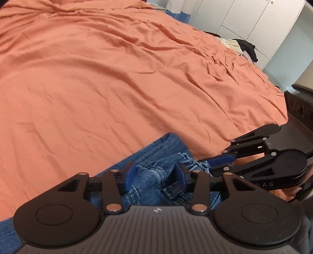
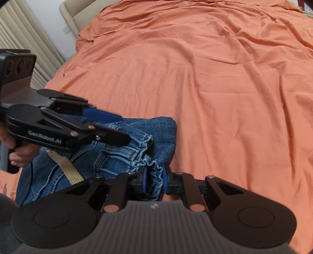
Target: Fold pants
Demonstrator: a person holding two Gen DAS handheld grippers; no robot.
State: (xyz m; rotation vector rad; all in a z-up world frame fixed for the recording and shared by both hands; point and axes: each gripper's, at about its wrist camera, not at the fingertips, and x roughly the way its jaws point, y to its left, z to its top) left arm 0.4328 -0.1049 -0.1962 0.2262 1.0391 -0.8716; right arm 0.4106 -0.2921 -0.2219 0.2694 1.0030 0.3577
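A pair of blue denim pants (image 2: 121, 148) lies bunched at the near edge of a bed covered by a wrinkled orange cotton sheet (image 2: 225, 88), sitting at about seven o'clock in the right wrist view and at six o'clock in the left wrist view (image 1: 156, 154). The right hand-held gripper (image 2: 154, 180) has its blue pads pinched onto a frayed, gathered hem of the denim, the fabric squeezed between them. The left hand-held gripper (image 1: 155, 174) points down at the pants with its jaws partly apart; a fold of denim rises between the blue pads (image 1: 130, 172), yet they do not visibly press it. From the right wrist view this left hand-held gripper enters from nine o'clock, held by a person's hand (image 2: 17, 154), its tips over the denim. A beige woven strap (image 2: 66, 170) lies across the pants at eight o'clock. White cupboard doors (image 1: 248, 17) stand beyond the bed at one o'clock.
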